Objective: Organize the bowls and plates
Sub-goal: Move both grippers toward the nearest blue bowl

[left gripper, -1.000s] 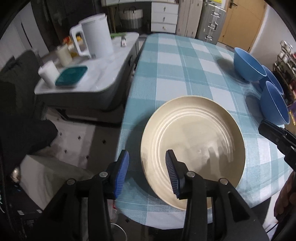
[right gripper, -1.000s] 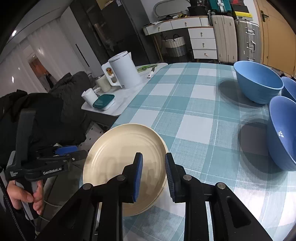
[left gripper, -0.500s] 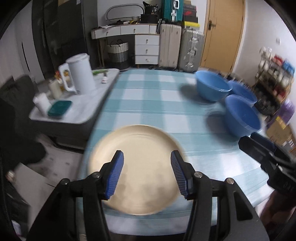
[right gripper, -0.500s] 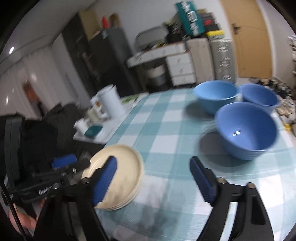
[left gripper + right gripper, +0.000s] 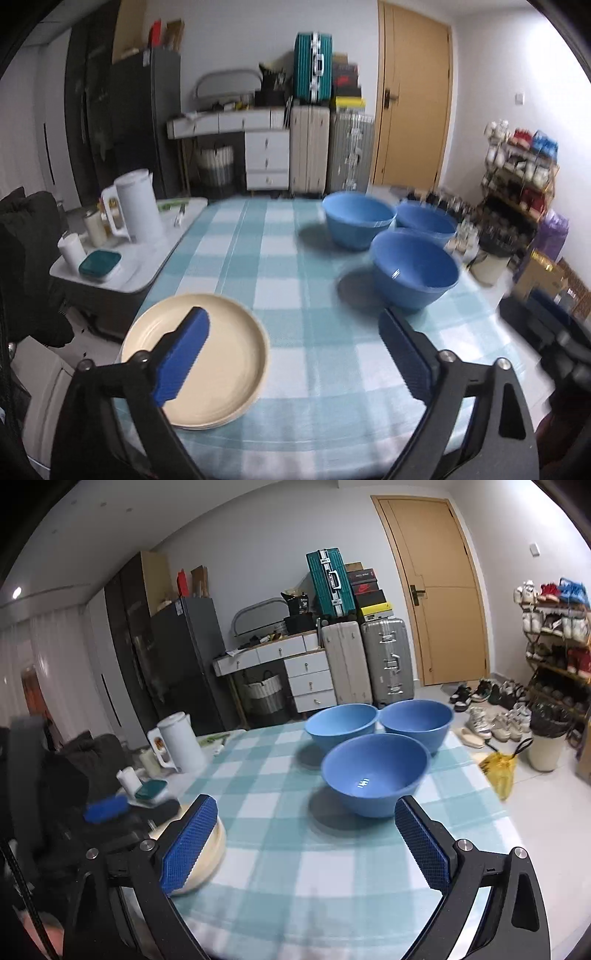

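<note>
a stack of cream plates (image 5: 207,354) with ridged rims sits at 7 o'clock on the checked desk (image 5: 288,258), its edge hanging close to the desk's near-left border. three blue bowls (image 5: 415,271) cluster at 1 o'clock, rims nearly touching, the nearest one glossy inside. a broad bare stretch of cloth lies between plates and bowls. the left gripper (image 5: 291,356) is spread wide and empty above the plates' right side. the right gripper (image 5: 304,843) is also wide and empty, the nearest bowl (image 5: 375,773) framed at 12 o'clock. only the right view shows the shoe rack (image 5: 554,627) and yellow bag (image 5: 498,770); the white kettle (image 5: 135,205) shows clearer from the left.
</note>
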`<act>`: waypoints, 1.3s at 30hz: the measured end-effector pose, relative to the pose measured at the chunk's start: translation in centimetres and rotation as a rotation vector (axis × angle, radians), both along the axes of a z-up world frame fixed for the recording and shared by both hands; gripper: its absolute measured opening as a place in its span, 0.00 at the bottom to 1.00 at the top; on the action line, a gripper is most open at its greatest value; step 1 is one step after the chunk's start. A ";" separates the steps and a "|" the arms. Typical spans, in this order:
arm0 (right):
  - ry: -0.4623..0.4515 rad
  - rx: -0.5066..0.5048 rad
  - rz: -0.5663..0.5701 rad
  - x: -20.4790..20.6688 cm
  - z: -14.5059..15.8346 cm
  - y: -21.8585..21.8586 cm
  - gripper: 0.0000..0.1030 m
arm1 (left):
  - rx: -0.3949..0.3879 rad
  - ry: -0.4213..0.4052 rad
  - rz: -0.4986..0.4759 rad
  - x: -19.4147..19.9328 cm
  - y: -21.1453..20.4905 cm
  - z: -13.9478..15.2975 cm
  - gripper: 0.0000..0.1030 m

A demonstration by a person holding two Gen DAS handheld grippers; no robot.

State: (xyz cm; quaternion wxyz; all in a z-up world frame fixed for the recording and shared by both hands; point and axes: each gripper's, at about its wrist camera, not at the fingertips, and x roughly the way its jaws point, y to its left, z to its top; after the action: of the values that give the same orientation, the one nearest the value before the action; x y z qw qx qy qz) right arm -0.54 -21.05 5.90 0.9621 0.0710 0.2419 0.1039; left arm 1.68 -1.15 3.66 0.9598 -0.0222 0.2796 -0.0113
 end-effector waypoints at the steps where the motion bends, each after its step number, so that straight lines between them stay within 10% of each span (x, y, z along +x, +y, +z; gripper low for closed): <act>1: -0.014 -0.001 -0.012 -0.7 0.1 -0.5 0.96 | -0.005 -0.039 -0.001 -0.7 -0.4 0.3 0.94; 8: -0.071 -0.019 -0.045 -4.2 -0.8 -2.2 0.99 | 0.035 -0.145 0.009 -3.5 -2.4 0.4 0.99; 39: 0.021 -0.019 -0.117 -5.0 -3.4 -2.9 0.99 | -0.015 0.063 -0.138 -3.1 -4.8 -4.6 0.99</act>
State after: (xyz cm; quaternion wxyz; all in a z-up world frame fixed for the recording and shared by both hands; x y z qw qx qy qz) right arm -5.55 -23.94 2.45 0.9646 0.0770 0.2484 0.0442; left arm -1.38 -5.93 -0.91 0.9472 -0.0105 0.3105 -0.0787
